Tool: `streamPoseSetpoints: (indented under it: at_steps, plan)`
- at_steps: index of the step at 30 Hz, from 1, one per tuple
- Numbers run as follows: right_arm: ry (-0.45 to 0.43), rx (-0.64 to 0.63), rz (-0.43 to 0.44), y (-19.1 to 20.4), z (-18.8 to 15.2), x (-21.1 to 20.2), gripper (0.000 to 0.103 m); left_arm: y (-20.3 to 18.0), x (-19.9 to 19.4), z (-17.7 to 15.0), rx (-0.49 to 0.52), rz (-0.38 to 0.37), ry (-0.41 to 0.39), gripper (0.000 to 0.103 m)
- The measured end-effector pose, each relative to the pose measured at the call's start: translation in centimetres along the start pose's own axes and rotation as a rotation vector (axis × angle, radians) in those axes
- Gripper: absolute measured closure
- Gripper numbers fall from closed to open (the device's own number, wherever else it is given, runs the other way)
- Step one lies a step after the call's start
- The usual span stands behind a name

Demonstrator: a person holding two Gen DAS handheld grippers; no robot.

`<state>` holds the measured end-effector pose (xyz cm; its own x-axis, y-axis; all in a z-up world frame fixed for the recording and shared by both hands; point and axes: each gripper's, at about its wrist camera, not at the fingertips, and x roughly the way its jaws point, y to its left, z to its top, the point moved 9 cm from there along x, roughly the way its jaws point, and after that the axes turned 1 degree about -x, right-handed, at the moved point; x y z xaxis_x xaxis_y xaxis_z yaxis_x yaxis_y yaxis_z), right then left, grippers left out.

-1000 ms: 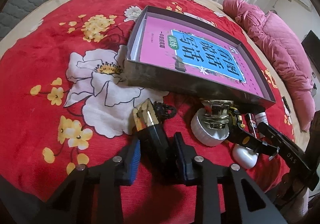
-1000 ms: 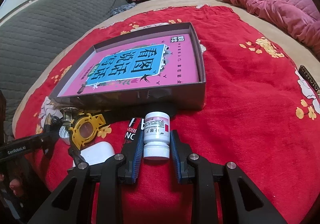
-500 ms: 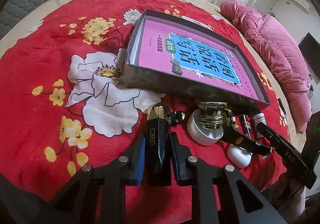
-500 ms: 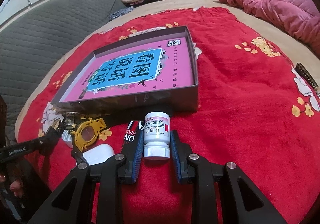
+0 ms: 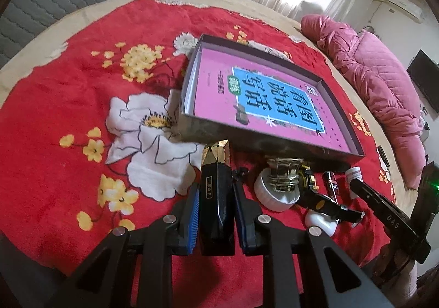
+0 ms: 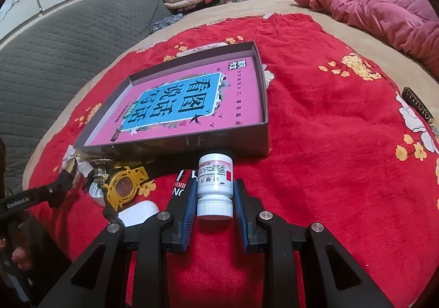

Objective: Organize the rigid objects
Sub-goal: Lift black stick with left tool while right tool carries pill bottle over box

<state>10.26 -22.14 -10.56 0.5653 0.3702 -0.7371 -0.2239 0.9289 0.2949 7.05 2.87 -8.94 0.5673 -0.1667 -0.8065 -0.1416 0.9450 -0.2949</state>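
Left gripper (image 5: 216, 206) clamps the black bottle (image 5: 216, 198), right gripper (image 6: 215, 203) grips the pill bottle (image 6: 215, 184), yet the box (image 6: 263, 105) holds only a book, clutter waiting outside.

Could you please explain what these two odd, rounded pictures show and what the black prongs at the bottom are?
No robot here: a person carries a hand-held gripper in each hand, each with a wide-angle camera looking along its jaws. In the left view the left gripper is shut on a black bottle with a gold cap. In the right view the right gripper is shut on a white pill bottle. Both sit on a red flowered blanket, before a shallow box holding a pink book. Smaller items lie between.
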Motion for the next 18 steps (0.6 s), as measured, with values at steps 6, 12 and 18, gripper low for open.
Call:
streamPoseSetpoints:
  at_steps: [6, 12, 18]
  plan:
    - [-0.022, 0.008, 0.01, 0.0, 0.5, -0.6, 0.076, -0.7, -0.4, 0.5, 0.031, -0.007, -0.035, 0.08]
    - [-0.044, 0.013, 0.01, 0.1, 1.0, -1.2, 0.076, -0.8, -0.1, 1.7, 0.023, -0.014, -0.061, 0.08]
    - [-0.052, 0.027, -0.01, 0.1, 1.2, -1.7, 0.076, -0.8, 0.5, 2.6, 0.016, -0.035, -0.079, 0.08]
